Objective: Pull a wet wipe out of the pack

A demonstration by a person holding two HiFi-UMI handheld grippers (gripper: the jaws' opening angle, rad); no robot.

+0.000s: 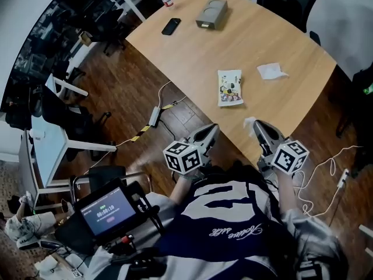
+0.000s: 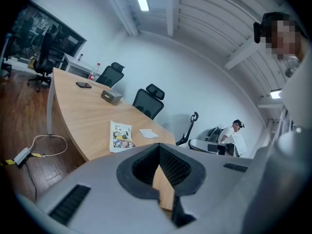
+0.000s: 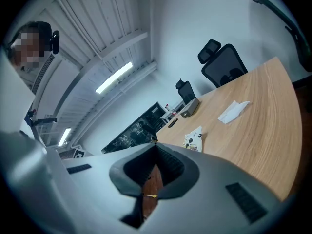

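Head view: the wipe pack (image 1: 229, 87) lies flat on the bench (image 1: 192, 45), with a loose wipe (image 1: 271, 71) near it. The left claw (image 1: 213, 127) and right claw (image 1: 254, 123) hover at the near edge, their tips hard to read. Left gripper view: jaws together, empty. Right gripper view: jaws together, nothing between them, the pack well ahead.

The person holds the grey left gripper (image 1: 208, 133) and the grey right gripper (image 1: 256, 127) low and near, just in front of the chest, side by side but apart, both pointing toward the far side. Each gripper's jaws are closed tip to tip, with nothing between them. A black-and-white marker cube (image 1: 182, 156) sits at each gripper's near end.
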